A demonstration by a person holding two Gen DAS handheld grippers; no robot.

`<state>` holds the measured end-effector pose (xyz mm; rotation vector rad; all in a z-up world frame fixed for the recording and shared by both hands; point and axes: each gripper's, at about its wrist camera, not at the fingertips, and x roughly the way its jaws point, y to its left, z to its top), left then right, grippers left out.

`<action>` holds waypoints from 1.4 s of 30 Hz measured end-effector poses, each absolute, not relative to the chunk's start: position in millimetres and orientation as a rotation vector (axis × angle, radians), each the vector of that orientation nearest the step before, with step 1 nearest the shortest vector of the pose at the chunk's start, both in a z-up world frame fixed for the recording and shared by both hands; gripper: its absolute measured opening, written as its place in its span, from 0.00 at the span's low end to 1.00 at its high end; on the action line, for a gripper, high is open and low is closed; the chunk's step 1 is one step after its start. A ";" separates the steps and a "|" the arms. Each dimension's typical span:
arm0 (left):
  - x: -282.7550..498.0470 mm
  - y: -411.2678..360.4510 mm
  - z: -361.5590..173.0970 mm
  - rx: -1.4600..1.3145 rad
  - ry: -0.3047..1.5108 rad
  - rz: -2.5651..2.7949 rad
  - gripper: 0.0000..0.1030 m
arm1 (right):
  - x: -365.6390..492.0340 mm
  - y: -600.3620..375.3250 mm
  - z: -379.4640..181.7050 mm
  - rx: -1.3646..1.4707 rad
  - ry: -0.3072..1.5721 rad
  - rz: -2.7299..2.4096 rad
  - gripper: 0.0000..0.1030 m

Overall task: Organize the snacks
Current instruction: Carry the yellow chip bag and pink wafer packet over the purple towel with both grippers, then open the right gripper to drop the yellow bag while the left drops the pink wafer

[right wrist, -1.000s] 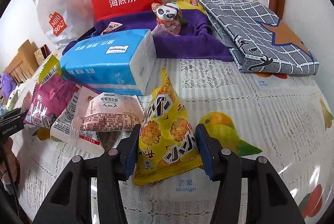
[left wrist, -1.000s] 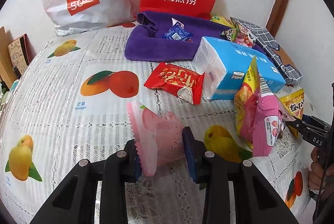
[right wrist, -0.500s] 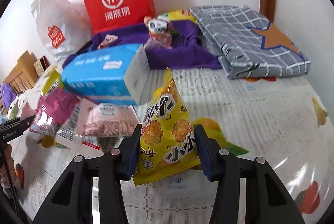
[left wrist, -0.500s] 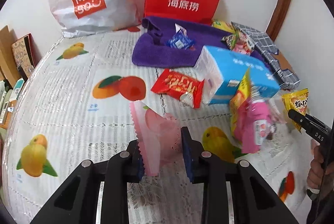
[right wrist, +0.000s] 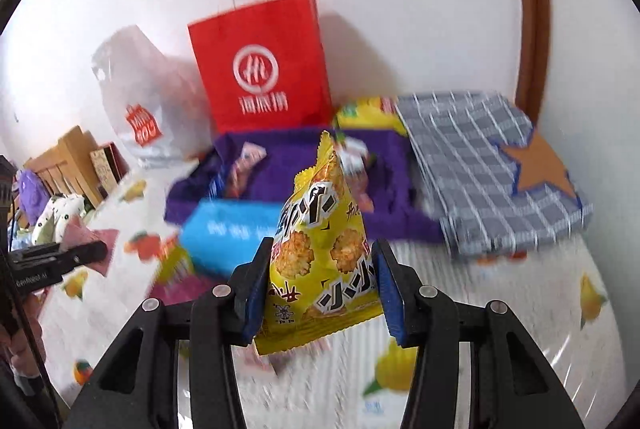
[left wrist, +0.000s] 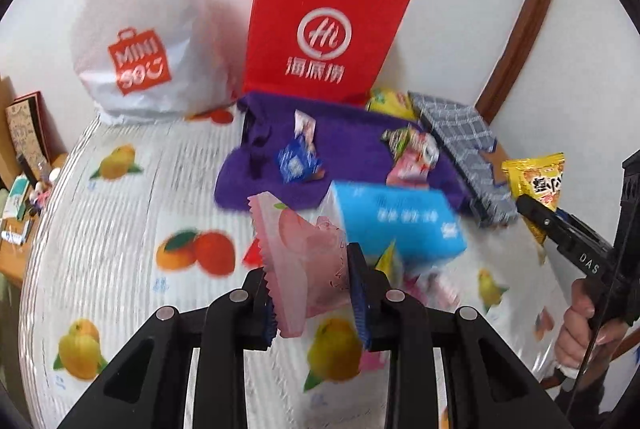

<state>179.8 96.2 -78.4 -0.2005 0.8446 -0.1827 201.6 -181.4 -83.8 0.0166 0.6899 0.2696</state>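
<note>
Both grippers have risen since a sec ago, each lifting its snack clear of the surface (left wrist: 120, 189) w/ the packs carried along. Left gripper (left wrist: 312, 293) pinches a pink peach-print packet (left wrist: 304, 261) across its middle, pads squeezed in on soft film, so it hangs upright and can't slip. Right gripper (right wrist: 320, 289) clamps a yellow cracker bag (right wrist: 324, 249) by its lower half, top pointing up, prob. to keep the puffy contents uncrushed. Beyond, a blue tissue pack (left wrist: 396, 221) sits among loose snacks, then a purple cloth (left wrist: 340, 153) w/ small sweets, likely the collecting spot. Red paper bag (left wrist: 324, 37) and white plastic bag (left wrist: 136, 41) stand at the wall.
</note>
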 end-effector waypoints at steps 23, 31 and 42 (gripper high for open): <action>354.7 75.2 -24.4 -0.154 0.770 -0.139 0.27 | 362.1 -117.7 -37.5 0.018 0.690 0.334 0.47; 392.0 71.7 -69.3 -0.057 0.847 -0.129 0.27 | 399.9 -120.6 -70.8 0.033 0.778 0.363 0.46; 393.8 79.9 -74.1 -0.084 0.856 -0.133 0.27 | 407.3 -126.1 -89.9 0.026 0.831 0.399 0.46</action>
